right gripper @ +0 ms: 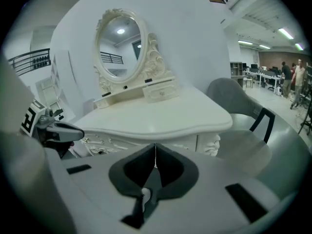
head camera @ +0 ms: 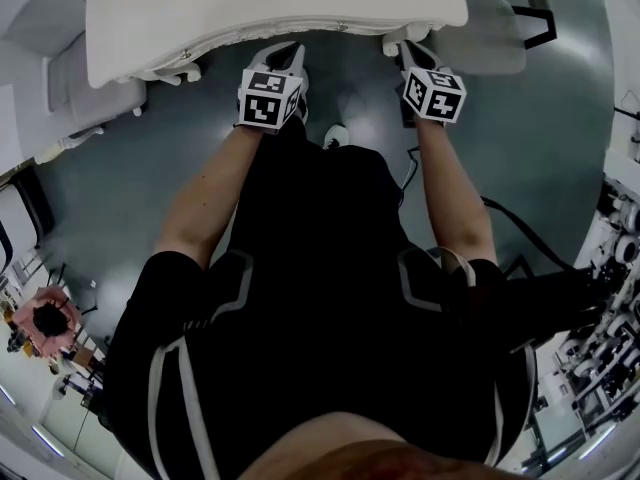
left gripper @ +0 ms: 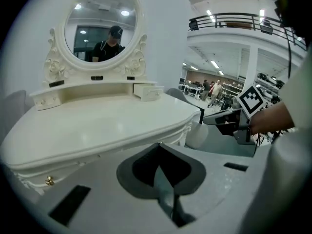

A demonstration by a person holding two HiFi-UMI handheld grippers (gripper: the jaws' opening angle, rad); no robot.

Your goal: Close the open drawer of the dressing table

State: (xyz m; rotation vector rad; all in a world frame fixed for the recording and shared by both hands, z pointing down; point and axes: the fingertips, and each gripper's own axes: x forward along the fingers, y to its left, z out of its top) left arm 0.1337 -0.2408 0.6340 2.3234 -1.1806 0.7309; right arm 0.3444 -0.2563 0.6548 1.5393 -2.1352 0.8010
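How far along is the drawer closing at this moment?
Done: nothing that shows. The small drawer right of the mirror seems to jut from its shelf. In hand: left gripper and right gripper, both shut and empty, hover by the front edge of the dressing table. Left: reach that drawer, push it in.

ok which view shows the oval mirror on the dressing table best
The left gripper view: the oval mirror faces the camera almost squarely and looks largest. The right gripper view shows it from the side, narrower. The head view shows only the top of the dressing table, no mirror.
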